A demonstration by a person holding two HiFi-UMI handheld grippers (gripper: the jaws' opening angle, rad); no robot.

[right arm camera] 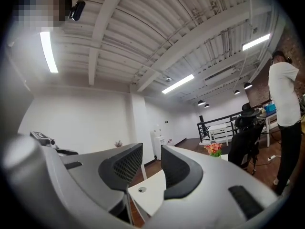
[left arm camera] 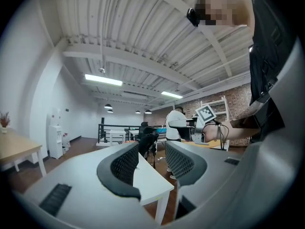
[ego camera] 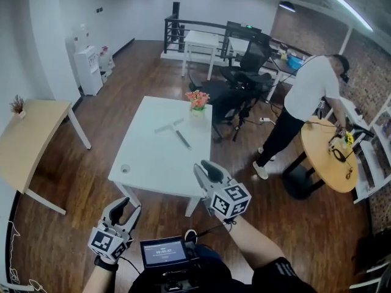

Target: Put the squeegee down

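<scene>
The squeegee (ego camera: 176, 131) lies flat on the white table (ego camera: 153, 163), towards its far side, with a pale crossbar and a dark handle. No gripper touches it. My left gripper (ego camera: 126, 206) hovers below the table's near edge, low at the left. Its jaws stand a little apart with nothing between them (left arm camera: 151, 149). My right gripper (ego camera: 205, 167) hangs over the table's near right corner, also slightly open and empty (right arm camera: 151, 157). The squeegee does not show in either gripper view.
A pot of flowers (ego camera: 197, 99) stands at the table's far edge and a small round disc (ego camera: 125, 168) near its front left. A person (ego camera: 302, 99) bends over a round wooden table (ego camera: 327, 157) at the right. Office chairs (ego camera: 247, 72) stand behind; a wooden desk (ego camera: 24, 142) at left.
</scene>
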